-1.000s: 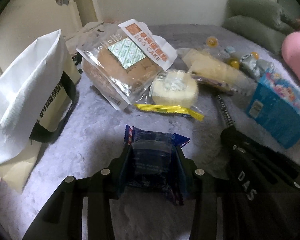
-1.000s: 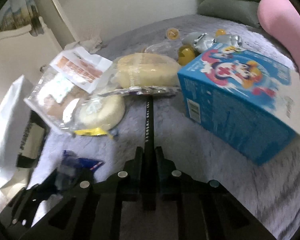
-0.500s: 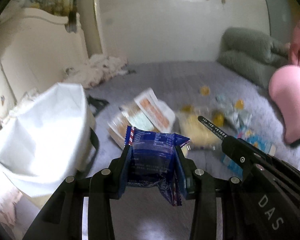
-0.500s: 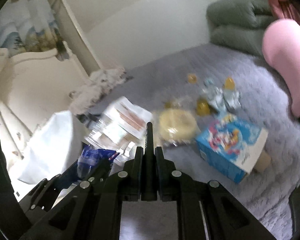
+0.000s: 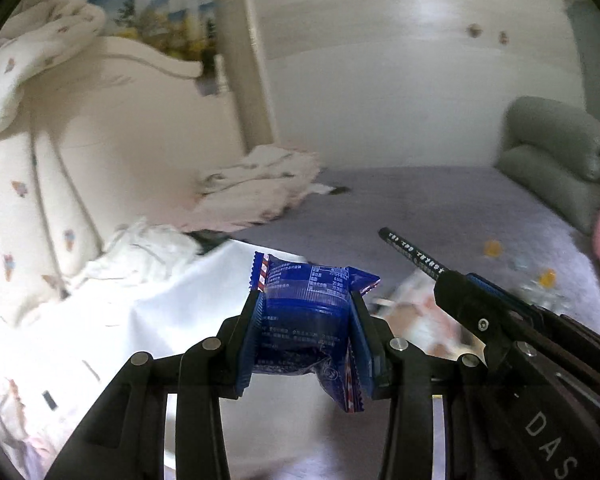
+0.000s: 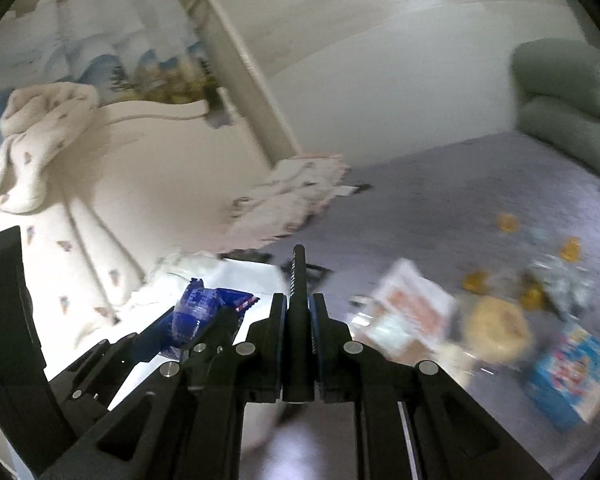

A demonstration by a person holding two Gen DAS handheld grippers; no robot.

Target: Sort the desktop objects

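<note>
Grey bedspread [image 5: 440,200] is stretching across the room toward a pale wall, with a cream padded headboard [image 5: 112,128] standing at the left and green cushions [image 5: 552,152] piling at the far right. Left gripper [image 5: 305,332] is holding a blue snack packet [image 5: 306,312] up in the air, its jaws pinching the packet from both sides, the crimped end with red and white stripes hanging below. White bag [image 5: 148,312] is sitting directly behind and below the packet, brightly lit. Right gripper [image 6: 299,320] is riding just beside the left one, jaws pressed together on a thin black pen [image 6: 299,276], which is poking forward and upward past the tips; in the left view the same pen is angling in from the right. Farther out on the bedspread, blurred, other items are lying scattered: an egg cake bag [image 6: 410,316] with an orange label, a round pale bun in wrap [image 6: 496,330] just right of it, a blue cartoon box [image 6: 568,374] nearest the right edge, and small yellow pieces [image 6: 508,222] beyond. Crumpled white cloth [image 6: 296,196] is lying at the foot of the headboard.
</note>
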